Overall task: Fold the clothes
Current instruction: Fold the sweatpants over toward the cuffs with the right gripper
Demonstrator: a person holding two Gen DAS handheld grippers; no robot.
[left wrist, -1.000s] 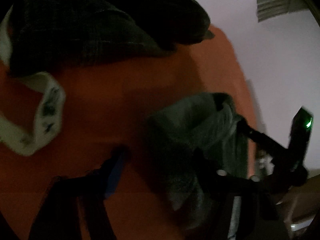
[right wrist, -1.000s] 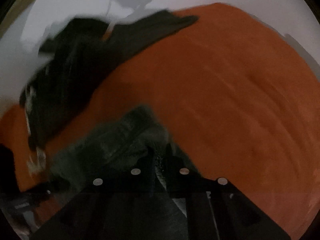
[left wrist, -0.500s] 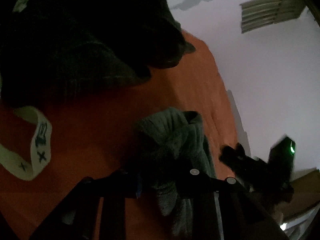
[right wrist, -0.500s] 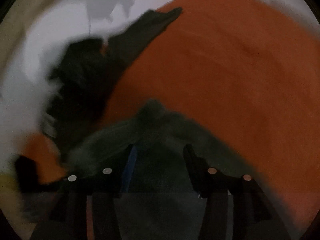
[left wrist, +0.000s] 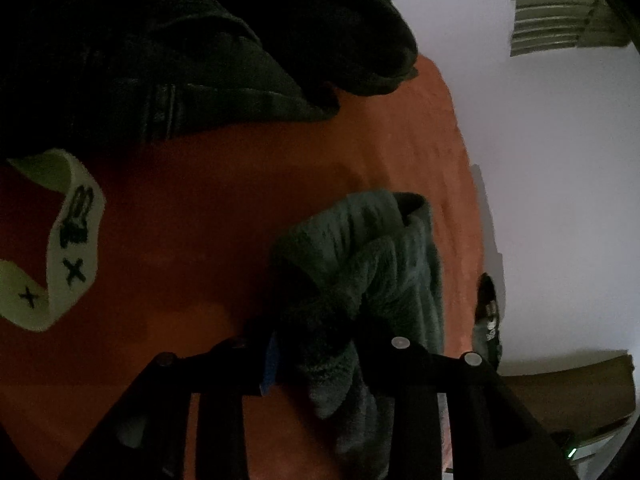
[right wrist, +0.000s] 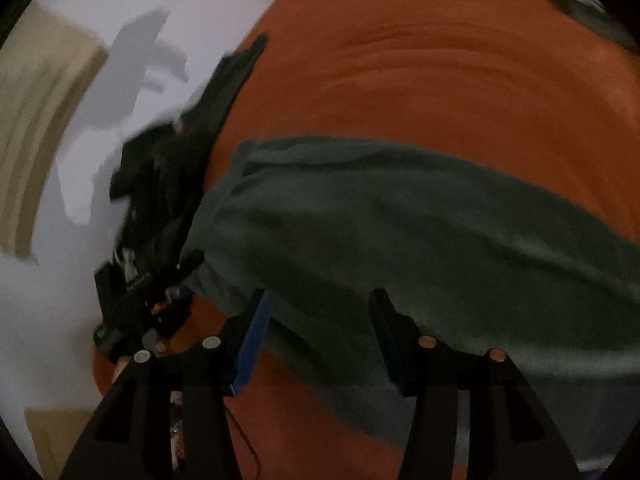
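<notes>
A grey-green garment [right wrist: 400,232] lies spread across the orange cover [right wrist: 440,80]. Its end [left wrist: 360,248] is bunched up between the fingers of my left gripper [left wrist: 328,356]. The cloth fills the gap there and hangs below the pads while the jaws are opening. My right gripper [right wrist: 316,336] hovers just over the flat part of the same garment, open, with nothing pinched between its fingers. In the right wrist view the left gripper [right wrist: 136,304] shows as a dark shape at the garment's left end.
A heap of dark clothes [left wrist: 180,60] lies at the back of the orange cover [left wrist: 200,220]. A white waistband with black marks [left wrist: 72,240] curls at the left. The cover's edge [left wrist: 468,200] drops to a pale floor. A tan board [right wrist: 36,128] is blurred at far left.
My right gripper let go of the cloth, opened, rolled and swept sideways along the garment. My left gripper closed in on the bunched end and stayed in place.
</notes>
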